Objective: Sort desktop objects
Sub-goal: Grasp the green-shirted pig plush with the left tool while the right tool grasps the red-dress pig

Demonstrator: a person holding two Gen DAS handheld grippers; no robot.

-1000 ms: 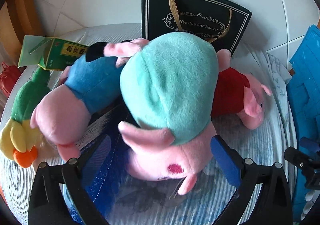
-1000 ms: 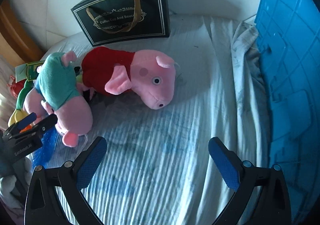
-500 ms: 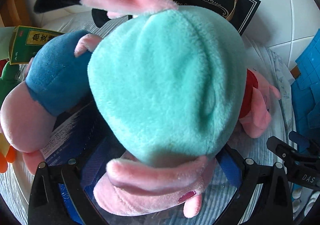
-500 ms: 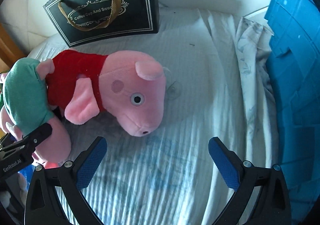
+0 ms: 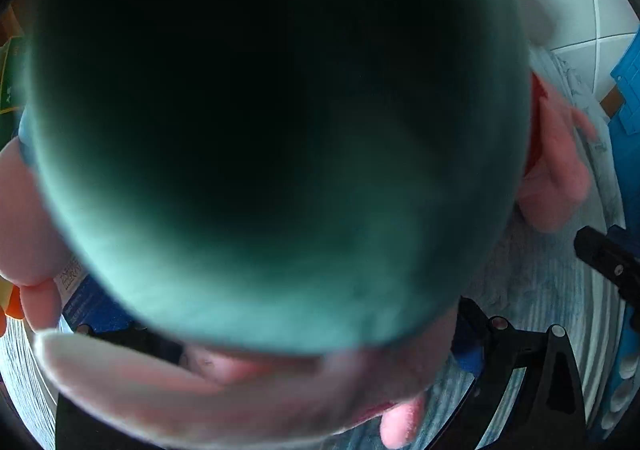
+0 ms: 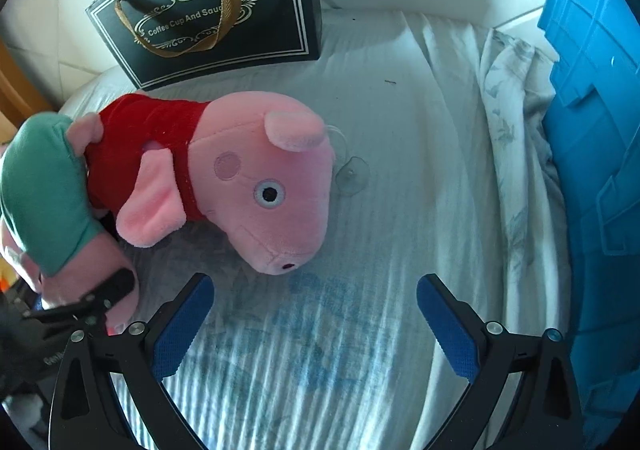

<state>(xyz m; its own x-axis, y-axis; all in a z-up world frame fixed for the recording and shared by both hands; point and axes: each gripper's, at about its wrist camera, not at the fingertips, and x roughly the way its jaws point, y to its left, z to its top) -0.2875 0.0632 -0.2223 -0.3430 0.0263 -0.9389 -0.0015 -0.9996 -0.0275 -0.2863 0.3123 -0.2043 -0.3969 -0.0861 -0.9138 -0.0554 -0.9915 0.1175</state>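
A pink pig plush in a teal dress (image 5: 280,154) fills the left wrist view, pressed against the lens between the fingers of my left gripper (image 5: 280,330). Only the right finger (image 5: 476,326) shows. In the right wrist view the same plush (image 6: 44,194) sits at the far left with my left gripper's finger (image 6: 108,290) against it. A pink pig plush in a red dress (image 6: 240,170) lies on its side on the striped cloth. My right gripper (image 6: 314,326) is open and empty, just in front of its snout.
A black gift bag (image 6: 212,10) stands at the back against the white wall. A blue plastic crate (image 6: 596,154) lines the right side. A clear suction cup (image 6: 352,174) lies beside the red-dress pig. A blue-dress plush (image 5: 24,210) and a blue packet (image 5: 92,310) lie left.
My left gripper has moved forward onto the teal-dress plush, which now blocks its camera. My right gripper has moved closer to the red-dress pig.
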